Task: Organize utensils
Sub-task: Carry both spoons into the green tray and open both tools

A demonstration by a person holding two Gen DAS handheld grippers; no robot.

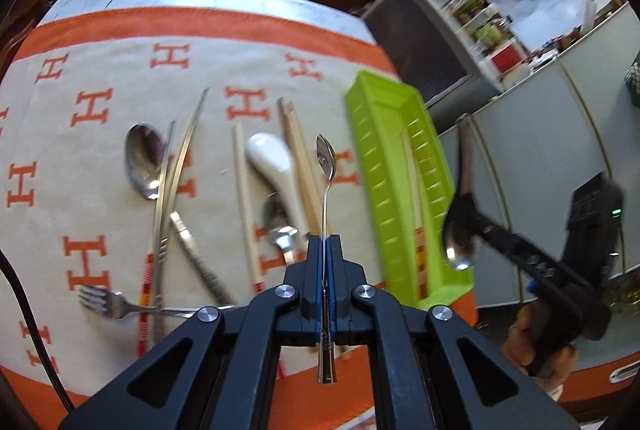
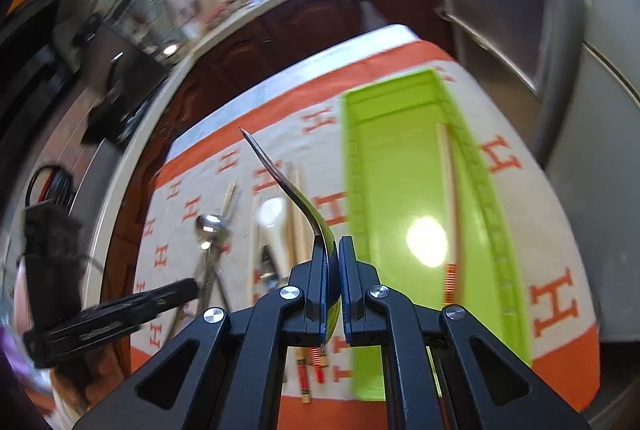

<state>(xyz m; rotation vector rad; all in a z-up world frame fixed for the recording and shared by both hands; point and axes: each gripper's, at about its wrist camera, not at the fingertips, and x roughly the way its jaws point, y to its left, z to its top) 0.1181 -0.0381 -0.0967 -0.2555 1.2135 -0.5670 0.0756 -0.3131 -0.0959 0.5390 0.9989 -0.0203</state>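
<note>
The left gripper [image 1: 325, 242] is clamped on the handle of a small teaspoon [image 1: 326, 159], whose bowl points away and whose handle end sticks out behind the pads. The right gripper [image 2: 334, 254] is clamped on the bowl of a bigger spoon [image 2: 280, 177], its handle rising up and to the left.

The step in hand seems to be carrying both spoons to the green tray [image 2: 384, 157]. To do it well, I would bring each spoon over the tray's open floor, turn it to lie along the tray's length, lower it close to the floor and only then part the pads, one hand at a time so the two do not crowd each other. The bigger spoon is gripped by its curved bowl, so it may swing or slip; a slow, low release is safer.

The tray is a long, narrow, bright green plastic box with slotted sides, lying on the right of the orange and cream cloth [image 1: 120, 77]. One chopstick [image 2: 450, 197] already lies inside along its right wall. To the left of the tray, on the cloth, lie a white spoon [image 1: 270, 159], more chopsticks [image 1: 298, 165], a large steel spoon [image 1: 144, 161] and a fork [image 1: 106, 302].
</note>
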